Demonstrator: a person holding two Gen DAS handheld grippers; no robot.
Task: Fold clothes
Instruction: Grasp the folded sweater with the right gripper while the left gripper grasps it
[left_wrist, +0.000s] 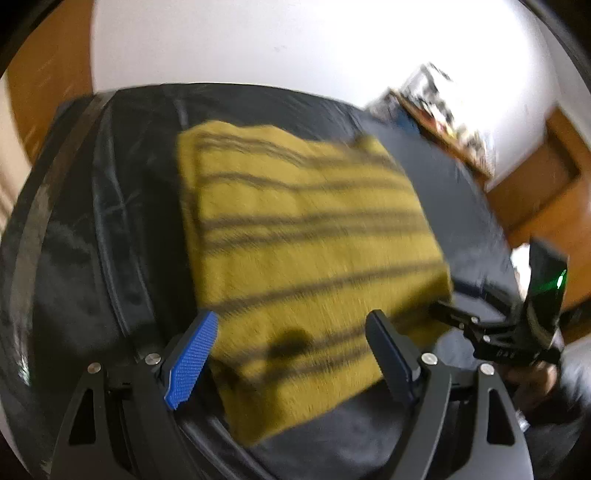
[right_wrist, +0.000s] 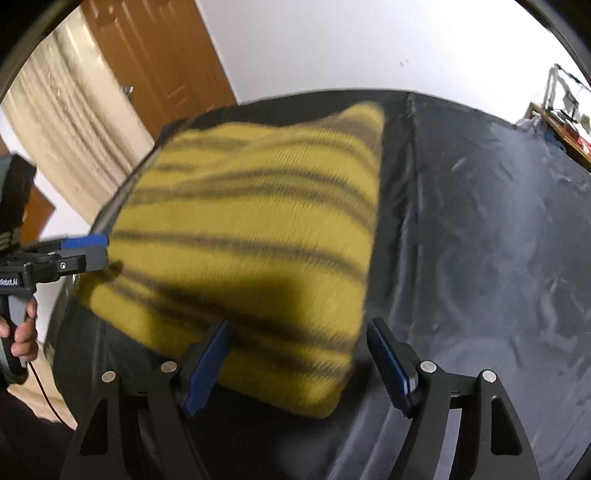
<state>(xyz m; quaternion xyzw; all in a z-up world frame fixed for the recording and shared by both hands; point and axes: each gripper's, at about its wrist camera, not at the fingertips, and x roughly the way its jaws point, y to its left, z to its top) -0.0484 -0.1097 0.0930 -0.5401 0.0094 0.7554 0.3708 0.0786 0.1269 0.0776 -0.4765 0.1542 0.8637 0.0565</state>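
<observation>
A yellow knit garment with dark stripes (left_wrist: 310, 236) lies folded into a thick rectangle on a black sheet (left_wrist: 74, 258). My left gripper (left_wrist: 295, 325) is open just above the garment's near edge, nothing between its blue-padded fingers. It also shows at the left of the right wrist view as the left gripper (right_wrist: 85, 251), held by a hand (right_wrist: 22, 332) beside the garment's left edge. My right gripper (right_wrist: 299, 332) is open over the near right corner of the garment (right_wrist: 251, 229), and appears at the right of the left wrist view as the right gripper (left_wrist: 443, 310). Both views are motion-blurred.
The black sheet (right_wrist: 480, 240) covers a wide flat surface stretching right of the garment. A white wall (left_wrist: 295, 44) stands behind, a wooden door (right_wrist: 155, 55) and a beige curtain (right_wrist: 74, 122) to the left, a cluttered wooden shelf (left_wrist: 443, 118) at the far right.
</observation>
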